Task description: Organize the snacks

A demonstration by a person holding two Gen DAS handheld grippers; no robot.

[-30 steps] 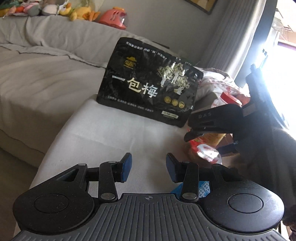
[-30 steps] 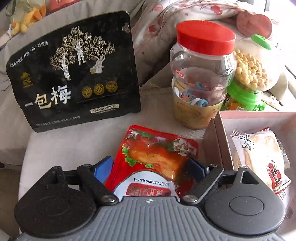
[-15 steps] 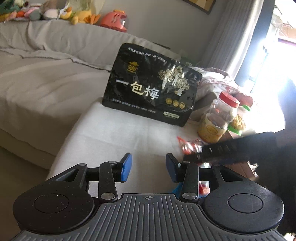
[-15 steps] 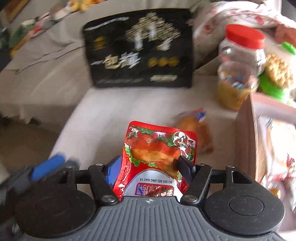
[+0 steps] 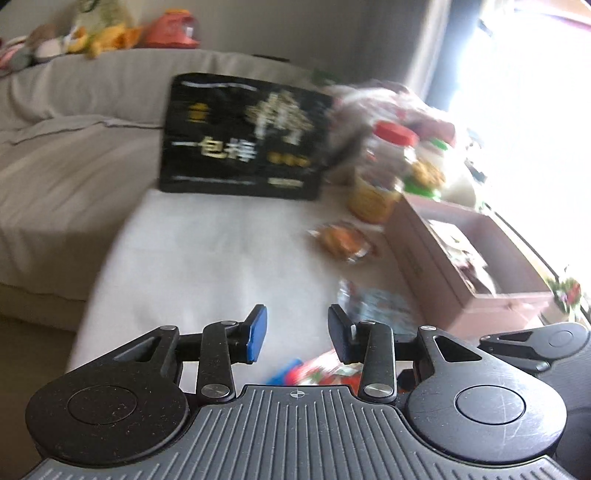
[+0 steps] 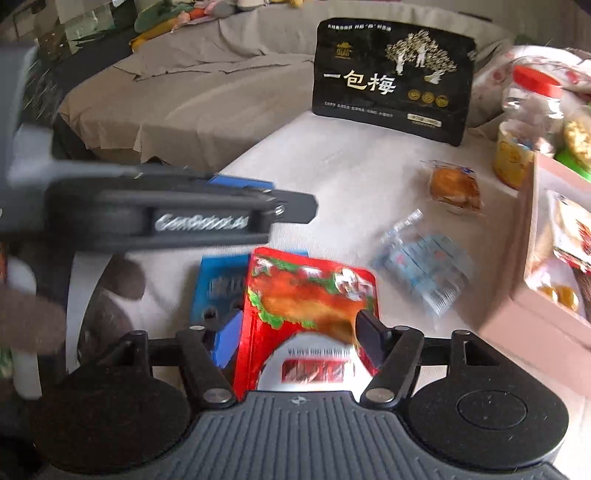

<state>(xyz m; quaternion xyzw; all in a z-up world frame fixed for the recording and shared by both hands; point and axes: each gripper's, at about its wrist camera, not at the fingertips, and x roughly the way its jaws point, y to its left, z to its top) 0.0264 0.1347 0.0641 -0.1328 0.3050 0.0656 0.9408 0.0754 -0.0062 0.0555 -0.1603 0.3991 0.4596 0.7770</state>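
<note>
My right gripper (image 6: 299, 338) is shut on a red snack packet (image 6: 310, 295) and holds it above the white cloth (image 6: 332, 166). A blue packet (image 6: 218, 284) lies under it. My left gripper (image 5: 297, 332) is open and empty; it also shows side-on in the right wrist view (image 6: 258, 199), left of the red packet. A clear blue-print packet (image 6: 424, 269) and an orange cake packet (image 6: 452, 184) lie on the cloth. A pink box (image 6: 532, 266) with snacks in it stands at the right, also in the left wrist view (image 5: 443, 258).
A big black pouch (image 6: 391, 77) stands at the back. A red-lidded jar (image 6: 524, 125) and a green-based jar (image 5: 424, 173) stand behind the box. A grey sofa (image 6: 184, 92) lies to the left, with plush toys (image 5: 92, 33) on top.
My right gripper has pulled back and to the left with the red packet. The left gripper has swung right, its view is blurred, and it now sits just left of the right gripper.
</note>
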